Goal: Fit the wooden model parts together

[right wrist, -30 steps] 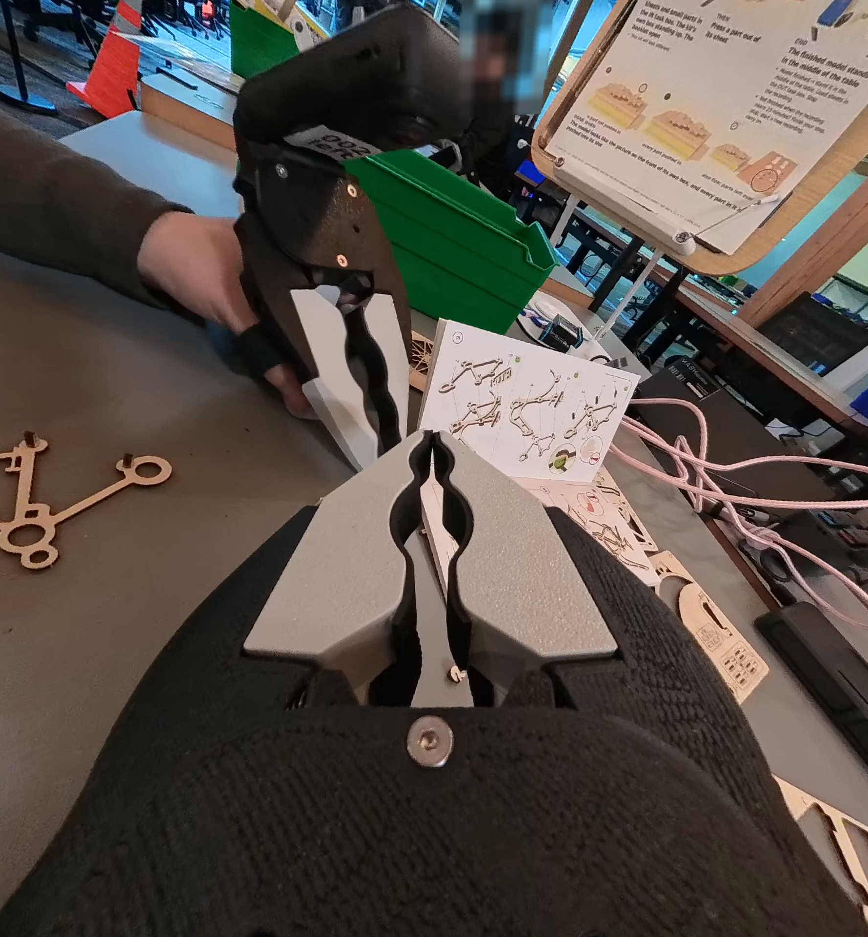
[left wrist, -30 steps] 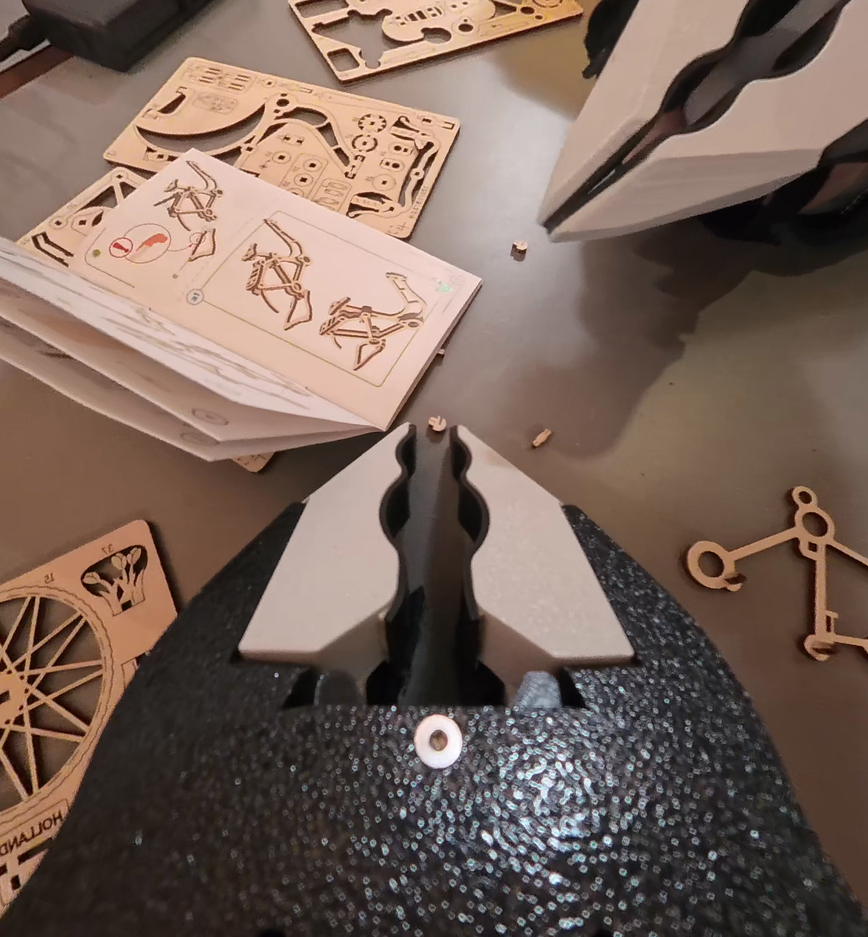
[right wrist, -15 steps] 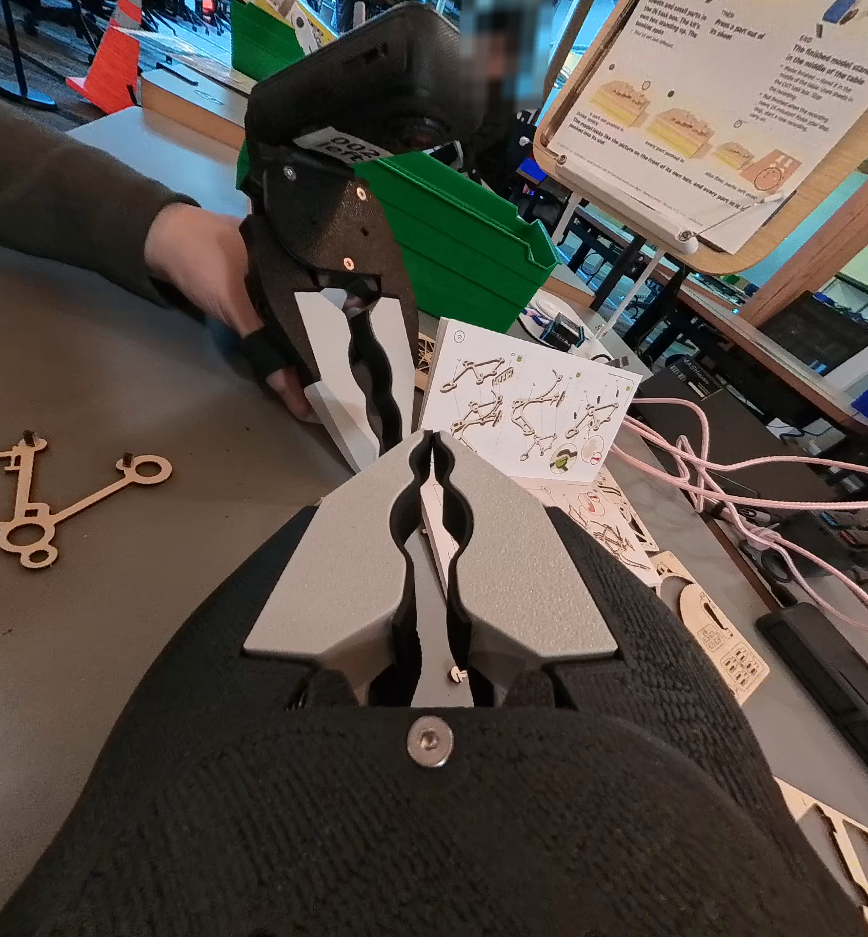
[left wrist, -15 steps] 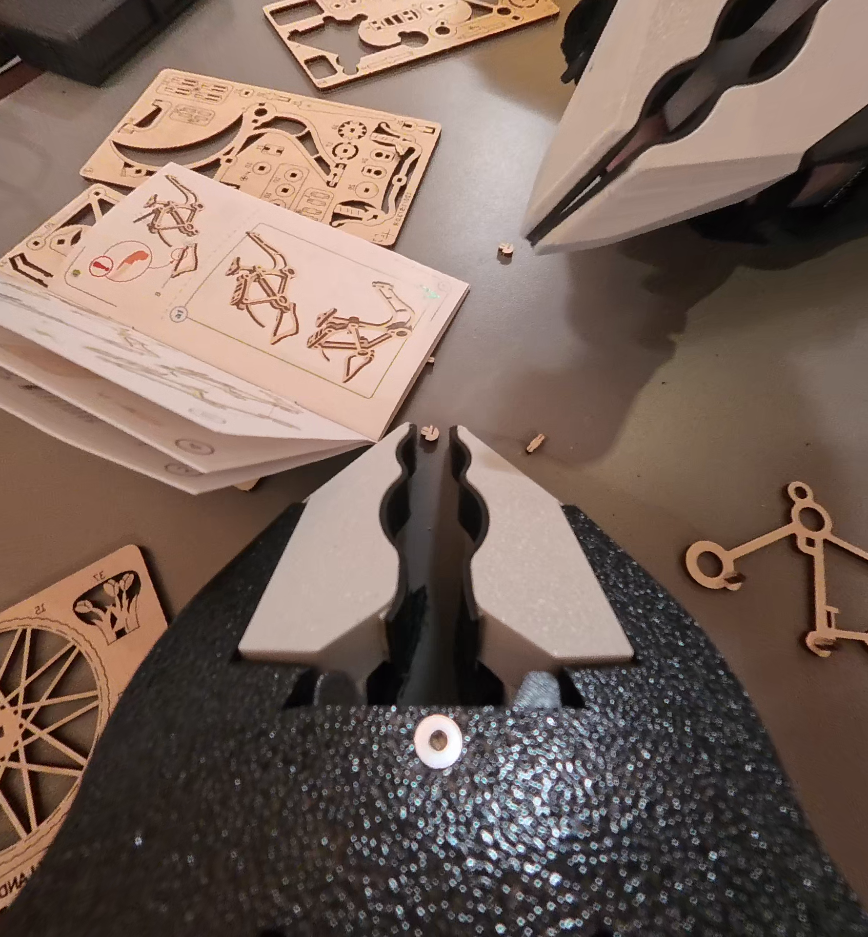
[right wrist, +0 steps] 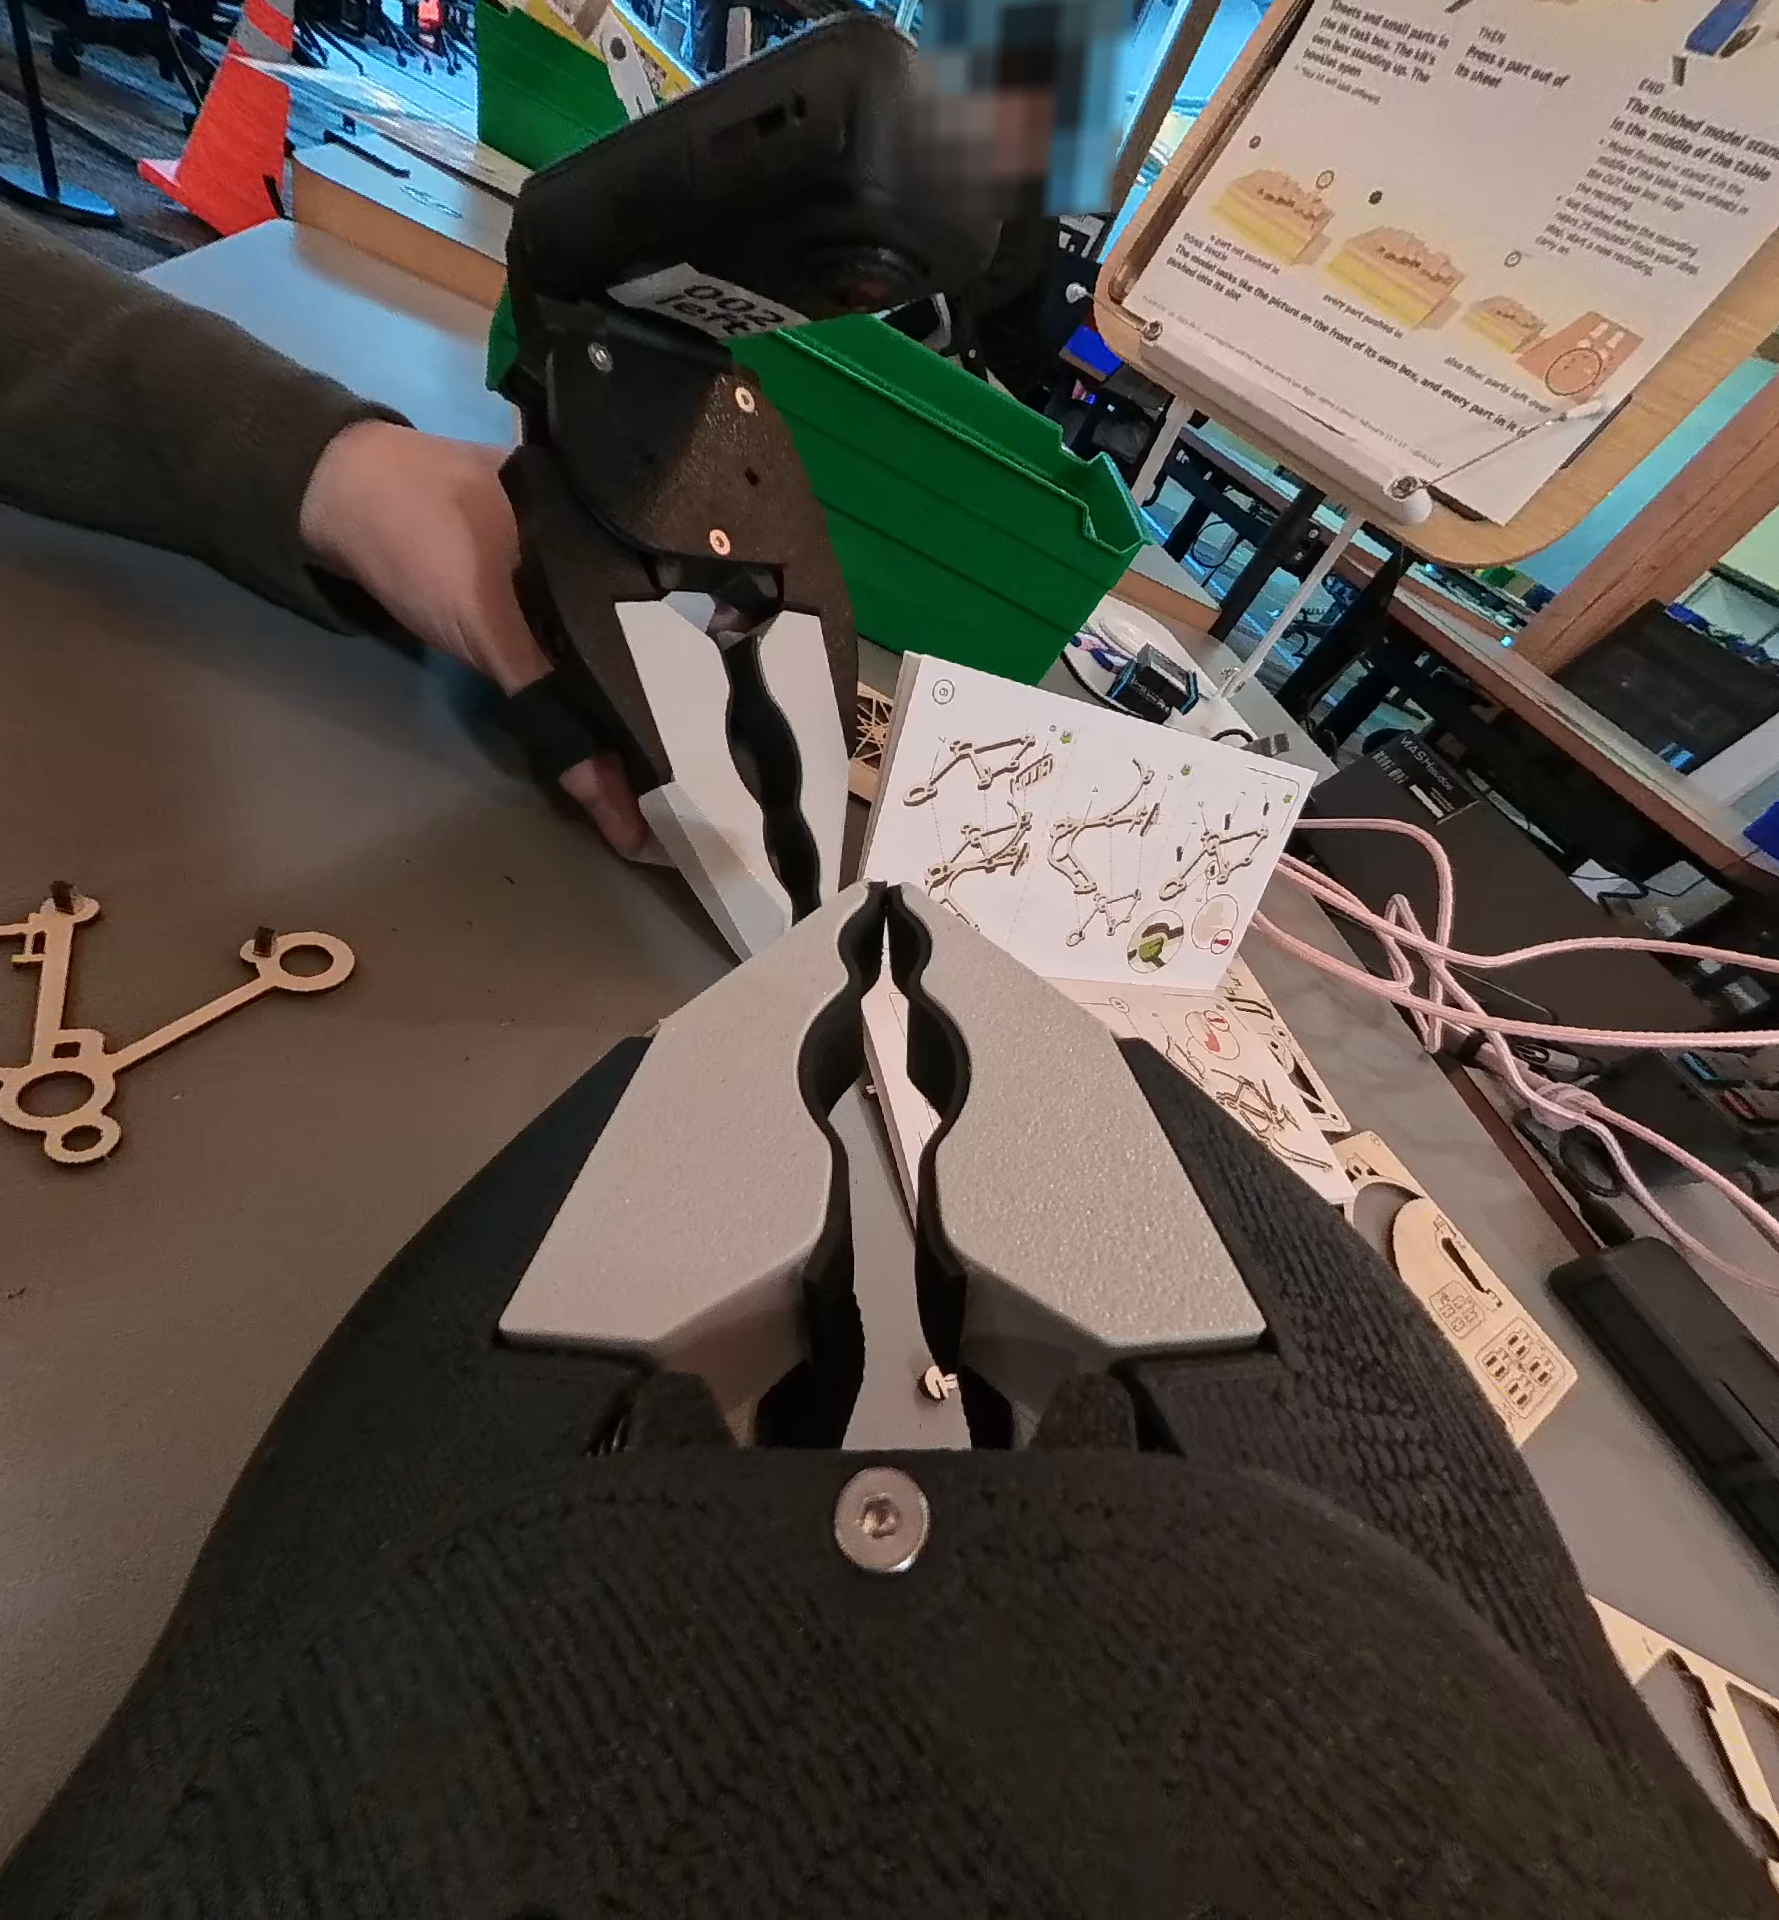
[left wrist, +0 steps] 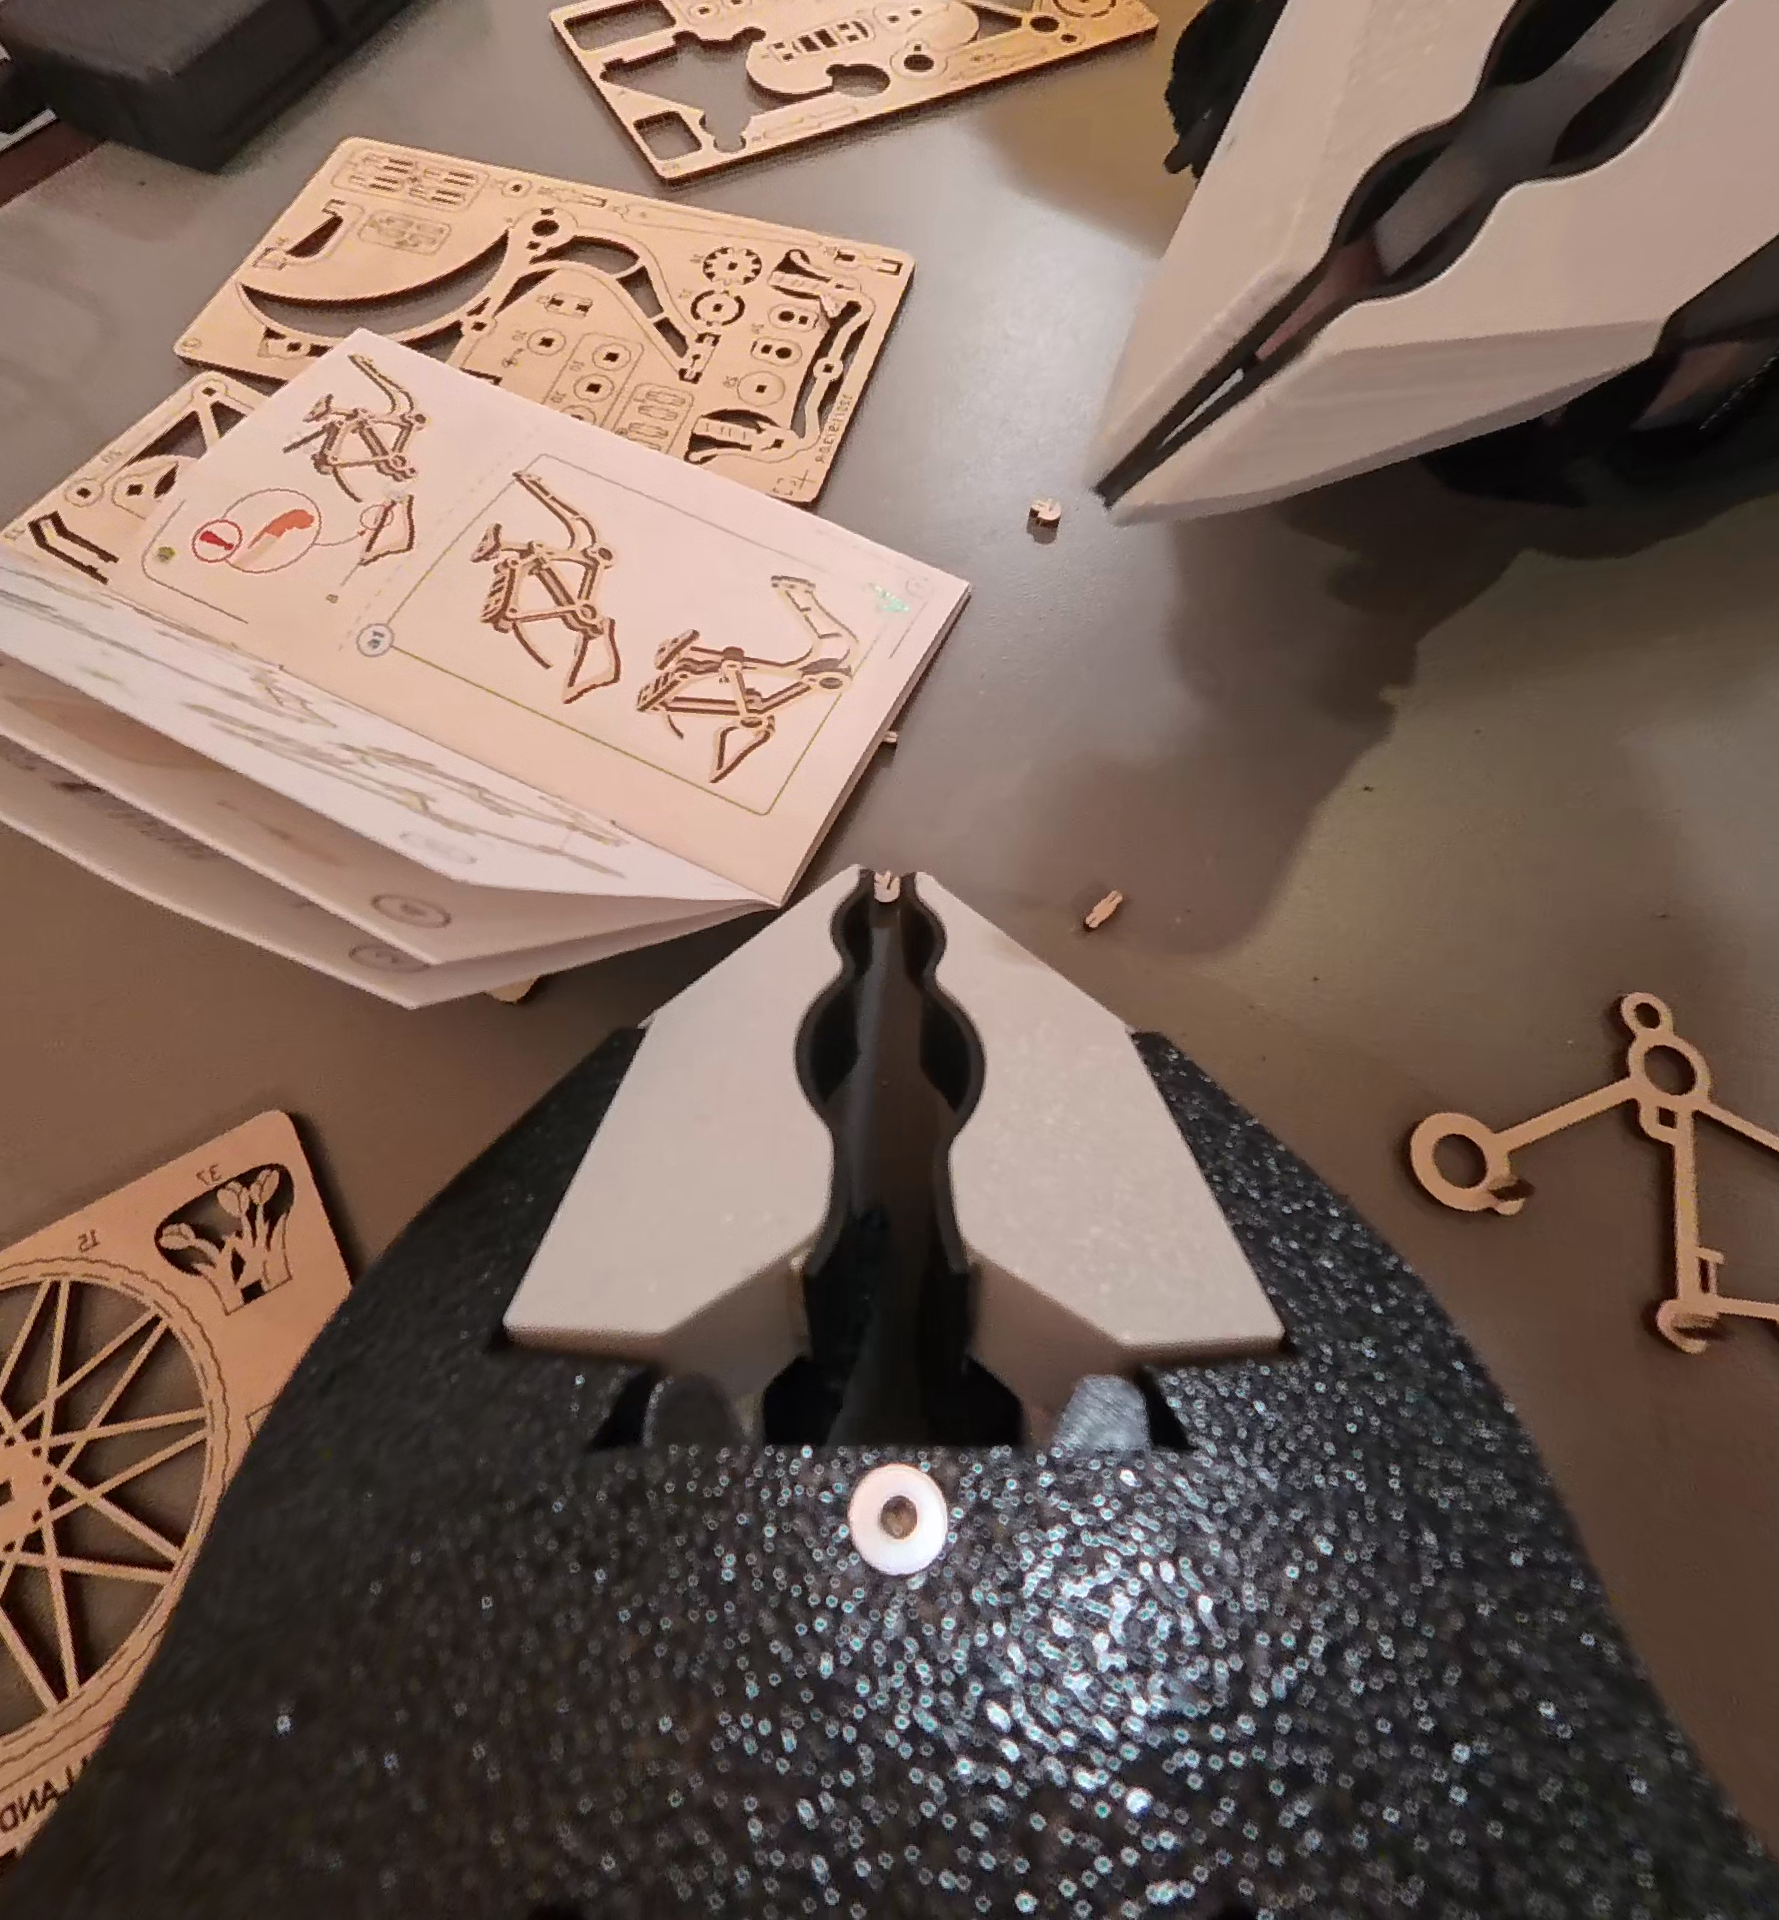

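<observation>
My left gripper (left wrist: 885,885) is low over the grey table and shut on a tiny wooden peg (left wrist: 885,888), pinched between its fingertips next to the open instruction booklet (left wrist: 594,623). In the right wrist view its fingers (right wrist: 693,727) point down at the table, with the tips hidden. My right gripper (right wrist: 883,906) is shut and hovers above the table; it also shows in the left wrist view (left wrist: 1119,497). A flat wooden frame part (left wrist: 1685,1195) lies to the right; it also shows in the right wrist view (right wrist: 64,1039).
Two more loose pegs (left wrist: 1103,909) (left wrist: 1043,511) lie on the table. Wooden part sheets (left wrist: 573,301) and a wheel sheet (left wrist: 64,1455) lie around the booklet. A green bin (right wrist: 926,499), pink cables (right wrist: 1487,987) and a standing instruction board (right wrist: 1487,208) are beyond. The left gripper's tips are roughly 7 centimeters from the right gripper's.
My left gripper moved forward until the peg lay between its open tips, then closed on it. The right gripper stayed shut and still.
</observation>
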Demonstrator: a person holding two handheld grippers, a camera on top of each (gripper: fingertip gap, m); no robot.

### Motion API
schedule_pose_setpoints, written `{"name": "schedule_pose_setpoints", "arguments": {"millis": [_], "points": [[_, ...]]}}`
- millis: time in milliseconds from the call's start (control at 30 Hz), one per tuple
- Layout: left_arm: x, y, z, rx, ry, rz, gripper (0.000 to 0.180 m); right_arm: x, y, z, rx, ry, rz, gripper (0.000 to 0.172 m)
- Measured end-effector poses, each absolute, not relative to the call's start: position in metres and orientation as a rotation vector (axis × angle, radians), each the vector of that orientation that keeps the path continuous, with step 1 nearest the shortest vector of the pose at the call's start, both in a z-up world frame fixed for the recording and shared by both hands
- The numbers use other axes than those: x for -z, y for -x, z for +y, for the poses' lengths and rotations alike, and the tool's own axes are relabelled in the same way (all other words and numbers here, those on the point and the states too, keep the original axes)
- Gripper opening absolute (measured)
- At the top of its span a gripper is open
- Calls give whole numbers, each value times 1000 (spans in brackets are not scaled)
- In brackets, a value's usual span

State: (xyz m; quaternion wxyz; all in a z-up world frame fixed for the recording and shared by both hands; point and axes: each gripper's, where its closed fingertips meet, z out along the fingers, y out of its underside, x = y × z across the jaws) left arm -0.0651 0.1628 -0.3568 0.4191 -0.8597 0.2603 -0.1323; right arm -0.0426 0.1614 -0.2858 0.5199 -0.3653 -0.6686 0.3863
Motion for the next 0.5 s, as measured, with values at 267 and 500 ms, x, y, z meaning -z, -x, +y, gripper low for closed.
{"name": "schedule_pose_setpoints", "arguments": {"millis": [267,500], "points": [[357,62,161,341,2149,679,0,284,42,162,-932,877,-1591,0],[356,55,155,319,2107,765,0,282,41,164,-942,881,-1575,0]]}}
